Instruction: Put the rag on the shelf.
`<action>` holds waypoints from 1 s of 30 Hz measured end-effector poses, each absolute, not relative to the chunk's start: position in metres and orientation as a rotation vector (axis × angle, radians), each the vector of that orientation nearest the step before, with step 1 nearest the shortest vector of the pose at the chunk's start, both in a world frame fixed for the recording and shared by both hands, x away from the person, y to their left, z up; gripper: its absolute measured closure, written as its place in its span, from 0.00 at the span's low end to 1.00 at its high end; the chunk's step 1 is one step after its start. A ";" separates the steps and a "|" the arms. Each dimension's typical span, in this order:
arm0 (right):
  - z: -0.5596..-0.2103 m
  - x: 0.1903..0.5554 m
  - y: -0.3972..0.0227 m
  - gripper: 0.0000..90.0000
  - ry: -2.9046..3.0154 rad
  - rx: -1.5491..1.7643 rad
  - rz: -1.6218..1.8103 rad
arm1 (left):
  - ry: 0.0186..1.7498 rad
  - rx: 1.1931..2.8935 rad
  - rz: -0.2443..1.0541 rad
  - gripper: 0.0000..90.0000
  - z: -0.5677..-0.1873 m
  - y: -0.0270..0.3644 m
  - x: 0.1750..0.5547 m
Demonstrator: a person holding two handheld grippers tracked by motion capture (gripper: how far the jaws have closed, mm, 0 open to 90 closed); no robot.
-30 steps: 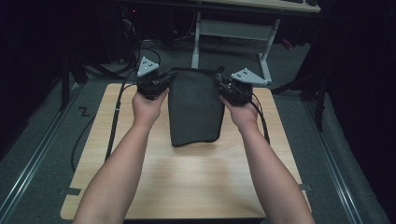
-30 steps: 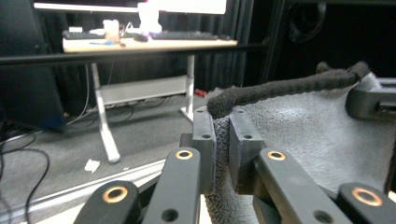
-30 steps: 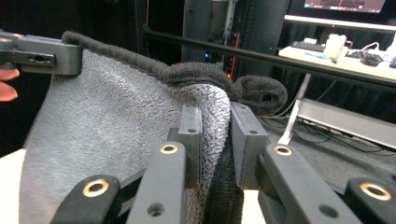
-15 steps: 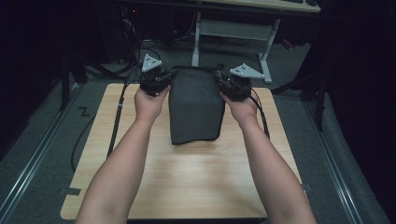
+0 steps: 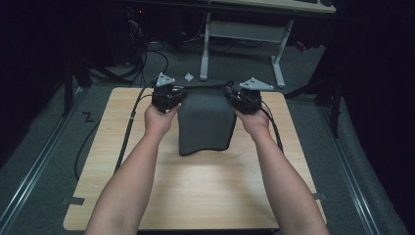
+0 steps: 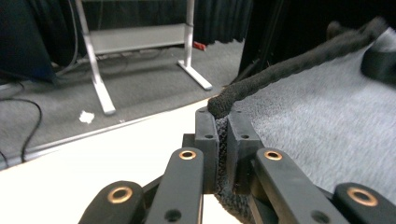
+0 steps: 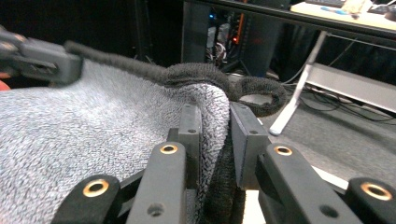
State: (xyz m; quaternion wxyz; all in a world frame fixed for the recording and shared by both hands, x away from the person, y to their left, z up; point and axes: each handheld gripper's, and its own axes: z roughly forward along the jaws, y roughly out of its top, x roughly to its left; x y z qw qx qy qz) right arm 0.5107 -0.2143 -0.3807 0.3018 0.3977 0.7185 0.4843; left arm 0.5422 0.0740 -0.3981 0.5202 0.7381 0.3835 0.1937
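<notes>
A dark grey towel (image 5: 204, 122) lies lengthwise on the wooden table (image 5: 195, 196), its far edge raised between my two grippers. My left gripper (image 5: 177, 98) pinches the far left corner. In the left gripper view its jaws (image 6: 223, 126) have just been closing and clamp the towel's thick hem (image 6: 317, 135). My right gripper (image 5: 234, 100) holds the far right corner. In the right gripper view it (image 7: 215, 121) is shut on a fold of the towel (image 7: 93, 121), and a hanging loop (image 7: 261, 95) curls just beyond the jaws.
A white-framed desk (image 5: 240, 34) stands on the grey floor beyond the table's far edge. Black cables (image 5: 88, 142) trail off the table's left side. The near half of the tabletop lies between the person's forearms.
Both hands have sunk a little toward the table, carrying the towel's far edge down. More of the towel now rests flat on the wood.
</notes>
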 end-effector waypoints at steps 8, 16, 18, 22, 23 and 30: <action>-0.388 0.509 -0.220 0.86 1.953 1.047 1.262 | 0.937 1.786 0.411 0.95 -0.414 0.070 0.538; -0.396 0.510 -0.224 0.86 1.985 1.087 1.281 | 0.952 1.788 0.386 0.95 -0.421 0.073 0.538; -0.398 0.510 -0.224 0.86 1.997 1.094 1.281 | 0.952 1.795 0.377 0.95 -0.425 0.074 0.537; -0.404 0.510 -0.223 0.86 2.018 1.103 1.275 | 0.963 1.788 0.346 0.95 -0.435 0.075 0.537; -0.406 0.511 -0.224 0.86 2.013 1.118 1.294 | 0.962 1.790 0.346 0.95 -0.436 0.075 0.536; -0.416 0.513 -0.231 0.86 2.011 1.180 1.363 | 0.961 1.795 0.313 0.94 -0.444 0.076 0.535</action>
